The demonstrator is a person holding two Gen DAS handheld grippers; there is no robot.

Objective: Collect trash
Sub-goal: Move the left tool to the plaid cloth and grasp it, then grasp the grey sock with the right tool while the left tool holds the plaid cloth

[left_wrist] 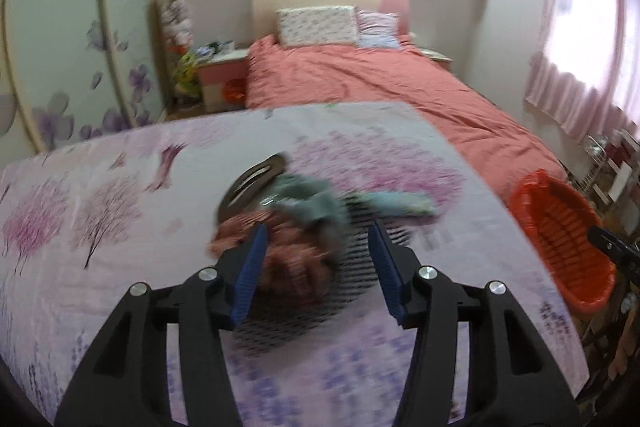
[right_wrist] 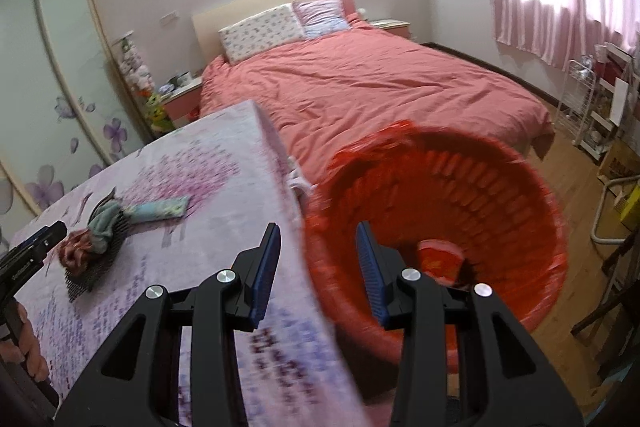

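A pile of trash lies on the floral-covered table (left_wrist: 100, 227): a crumpled reddish wrapper (left_wrist: 296, 259), a teal wad (left_wrist: 312, 203), a light blue packet (left_wrist: 400, 205), a dark oval piece (left_wrist: 252, 183) and a black dotted sheet (left_wrist: 352, 291). My left gripper (left_wrist: 318, 267) is open just over the pile, its fingers on either side of the reddish wrapper. My right gripper (right_wrist: 318, 267) is open and empty above the table's right edge, beside the orange bin (right_wrist: 500, 195). The bin holds a red wrapper (right_wrist: 440, 255). The pile also shows in the right wrist view (right_wrist: 90, 247).
A bed with a coral cover (right_wrist: 380, 87) stands behind the table. A wardrobe with purple flowers (left_wrist: 60, 67) is at the left. A nightstand (left_wrist: 224, 67) is beside the bed. A white rack (right_wrist: 600, 107) and wood floor (right_wrist: 572, 163) are at the right.
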